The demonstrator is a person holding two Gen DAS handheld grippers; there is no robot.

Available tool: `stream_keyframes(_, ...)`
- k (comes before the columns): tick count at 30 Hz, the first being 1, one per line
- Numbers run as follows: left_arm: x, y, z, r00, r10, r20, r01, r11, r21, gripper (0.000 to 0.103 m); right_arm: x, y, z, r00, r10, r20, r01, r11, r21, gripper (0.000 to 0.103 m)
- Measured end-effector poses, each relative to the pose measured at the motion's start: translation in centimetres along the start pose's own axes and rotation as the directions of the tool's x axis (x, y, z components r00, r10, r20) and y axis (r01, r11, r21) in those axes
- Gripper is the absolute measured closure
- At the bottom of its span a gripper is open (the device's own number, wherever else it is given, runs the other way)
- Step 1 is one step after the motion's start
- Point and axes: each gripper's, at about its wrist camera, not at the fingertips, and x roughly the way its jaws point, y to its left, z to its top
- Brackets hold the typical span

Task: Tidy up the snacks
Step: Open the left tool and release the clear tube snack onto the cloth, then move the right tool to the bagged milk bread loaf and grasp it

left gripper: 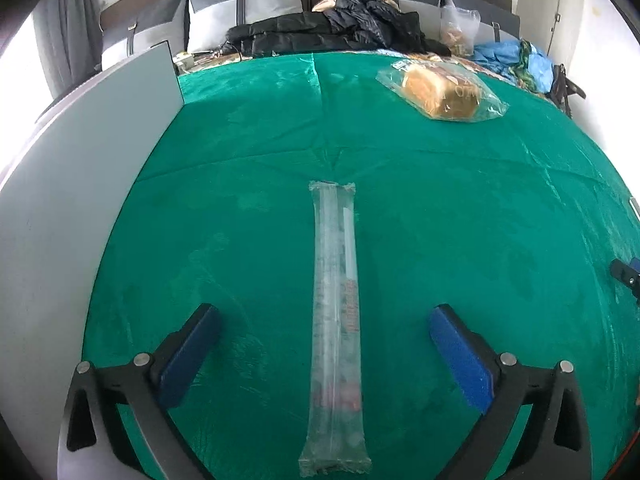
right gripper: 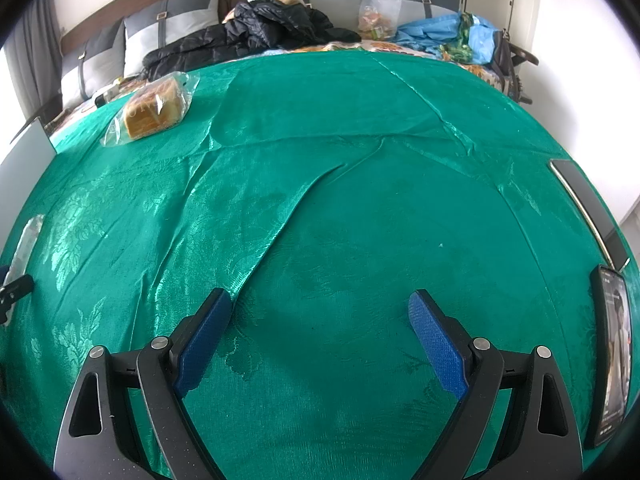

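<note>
Snack sleeve [left gripper: 336,320], long and clear, lies flat on the green cloth [left gripper: 460,220], between the left gripper [left gripper: 324,320]'s wide-open jaws, untouched. Bread bag [left gripper: 440,94] sits well beyond it. Best pinch mid-length, squarely. Right gripper [right gripper: 320,320] hangs open, empty.

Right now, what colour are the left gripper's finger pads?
Blue pads on black fingers; clearest in the left wrist view.

A green cloth [right gripper: 360,184] carries a long clear snack packet [left gripper: 336,320], bagged bread [left gripper: 440,94] and perhaps a phone [right gripper: 612,352].
</note>
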Motion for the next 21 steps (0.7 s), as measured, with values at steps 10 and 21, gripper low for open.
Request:
stream_keyframes(10,0.12,0.09,0.06,1.0,-0.001,0.003,0.001,1.0,-0.002,0.0,0.02,0.0,-0.04,1.0,-0.004,0.001,0.004,1.0,0.003,0.011)
stream_keyframes(21,0.13,0.1,0.06,1.0,0.0,0.003,0.0,1.0,-0.002,0.0,0.05,-0.05,-0.13,1.0,-0.004,0.001,0.004,1.0,0.005,0.011)
